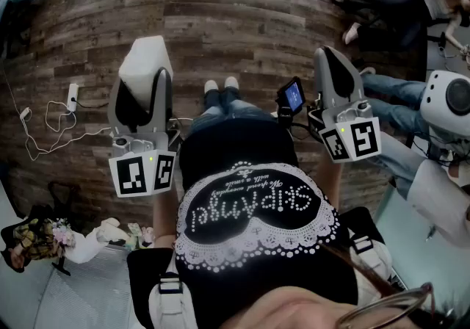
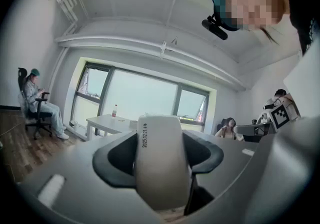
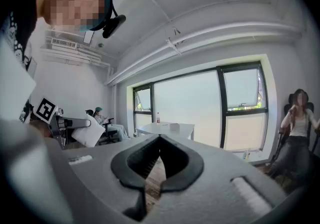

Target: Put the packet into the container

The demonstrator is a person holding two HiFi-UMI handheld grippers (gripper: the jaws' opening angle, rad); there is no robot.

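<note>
A white packet (image 1: 145,62) with a printed date stands upright between the jaws of my left gripper (image 1: 143,89), which is shut on it. In the left gripper view the packet (image 2: 161,168) fills the gap of the left gripper (image 2: 159,140), and the dark pads (image 2: 117,160) press its sides. My right gripper (image 1: 332,56) is held level beside it, to the right of the person's body. In the right gripper view the jaws of the right gripper (image 3: 159,139) meet at the tip with nothing between them. No container shows in any view.
Below is a wooden floor (image 1: 242,12) with the person's feet (image 1: 220,87). A power strip (image 1: 72,96) and cables lie at the left. Seated people (image 1: 389,4) and a white robot head (image 1: 452,103) are at the right. A distant white table (image 2: 107,123) stands by the windows.
</note>
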